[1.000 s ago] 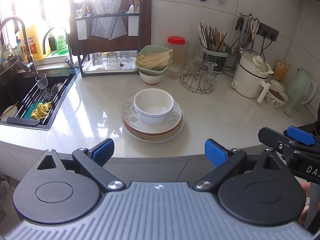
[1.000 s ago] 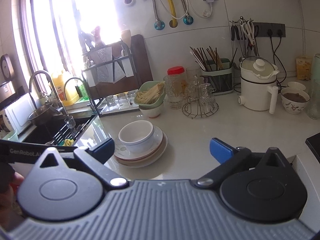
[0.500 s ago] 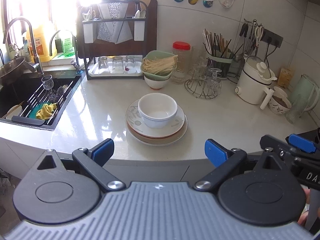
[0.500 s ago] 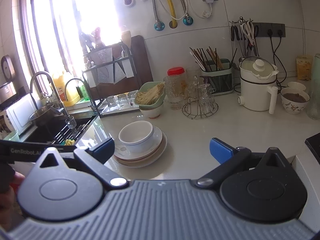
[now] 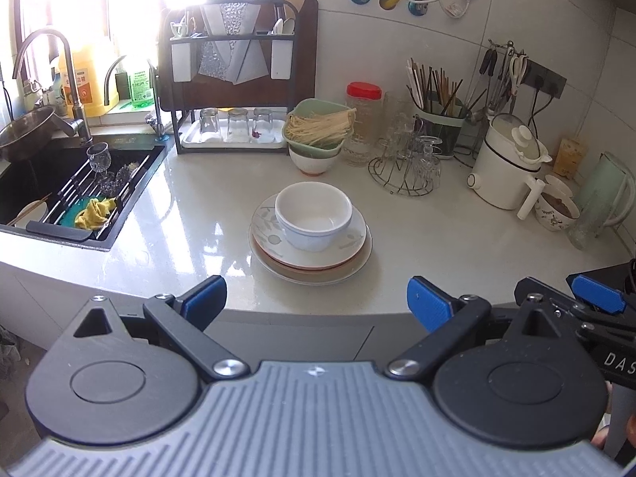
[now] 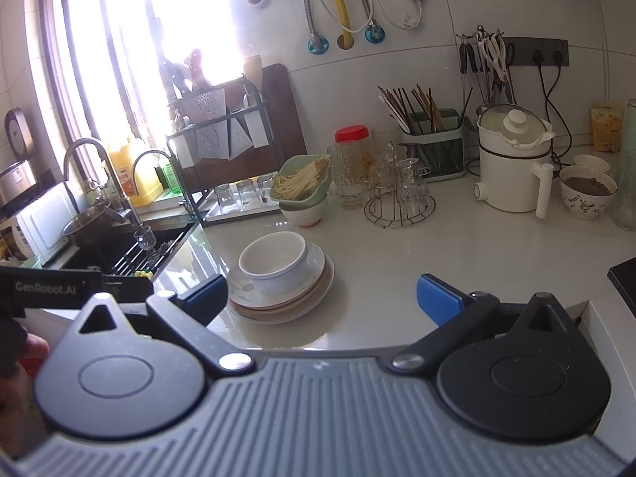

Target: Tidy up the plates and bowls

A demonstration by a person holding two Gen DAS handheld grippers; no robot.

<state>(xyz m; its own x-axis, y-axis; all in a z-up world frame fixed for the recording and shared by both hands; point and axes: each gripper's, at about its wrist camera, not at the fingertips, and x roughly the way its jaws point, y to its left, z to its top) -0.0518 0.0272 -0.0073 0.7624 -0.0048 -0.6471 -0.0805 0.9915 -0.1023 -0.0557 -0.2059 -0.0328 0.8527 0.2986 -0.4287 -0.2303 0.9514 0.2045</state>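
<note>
Left wrist view shows the left gripper (image 5: 316,298) wide open and empty, like the right gripper (image 6: 322,298), while the white bowl (image 5: 313,214) sits on the stacked plates (image 5: 349,254) on the surface (image 5: 457,246).

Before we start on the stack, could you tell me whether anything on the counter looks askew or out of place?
The white bowl sits off-centre on the plates, toward their back-left, and the plates are not squarely aligned. Nothing looks spilled or broken.
</note>
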